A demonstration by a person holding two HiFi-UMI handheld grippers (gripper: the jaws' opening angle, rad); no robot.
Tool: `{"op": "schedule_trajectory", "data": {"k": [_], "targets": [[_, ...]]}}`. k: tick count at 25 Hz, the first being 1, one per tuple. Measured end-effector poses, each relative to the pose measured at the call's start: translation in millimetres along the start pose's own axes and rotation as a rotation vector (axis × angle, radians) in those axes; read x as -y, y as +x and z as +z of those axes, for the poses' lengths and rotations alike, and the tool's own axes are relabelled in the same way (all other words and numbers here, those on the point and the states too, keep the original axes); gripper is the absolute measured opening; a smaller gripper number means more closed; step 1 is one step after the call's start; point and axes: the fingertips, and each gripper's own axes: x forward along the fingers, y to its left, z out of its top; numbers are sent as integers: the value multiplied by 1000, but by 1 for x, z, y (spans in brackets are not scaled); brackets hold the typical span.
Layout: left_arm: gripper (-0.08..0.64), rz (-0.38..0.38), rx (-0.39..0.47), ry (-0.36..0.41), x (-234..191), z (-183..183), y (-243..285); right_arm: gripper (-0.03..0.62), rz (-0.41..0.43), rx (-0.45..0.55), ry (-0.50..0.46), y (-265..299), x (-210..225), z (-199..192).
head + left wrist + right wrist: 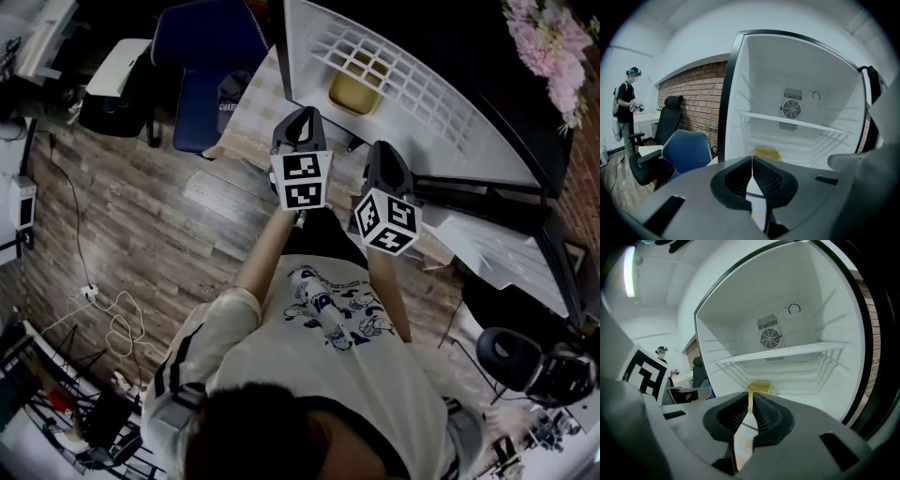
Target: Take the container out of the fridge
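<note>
A yellow container [354, 91] sits on the wire shelf inside the open white fridge [450, 122]. In the left gripper view the container [767, 153] peeks just above the jaws; in the right gripper view it [758, 387] lies straight ahead, under a glass shelf [787, 352]. My left gripper [302, 122] is held in front of the fridge opening, jaws together and empty [752, 158]. To its right my right gripper [382, 155] is also short of the container, with only a thin slit between its tips and nothing held [750, 397].
A blue chair [211, 84] stands left of the fridge, with a black office chair [670, 122] and a brick wall [701, 98] behind. A person [628, 108] stands far left. Cables [112, 328] lie on the wooden floor. Pink flowers [553, 47] hang at the top right.
</note>
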Motion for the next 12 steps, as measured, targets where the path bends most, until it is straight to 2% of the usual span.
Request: {"op": "schedule_trajectory", "data": {"k": [4,12], "targets": [[20,20,-33,-17,-1,-5,24,49,7,-11,3,12,8,3],[20,13,-97,-84,4,-13,55,49,23,-33,2,33,12,5]]}}
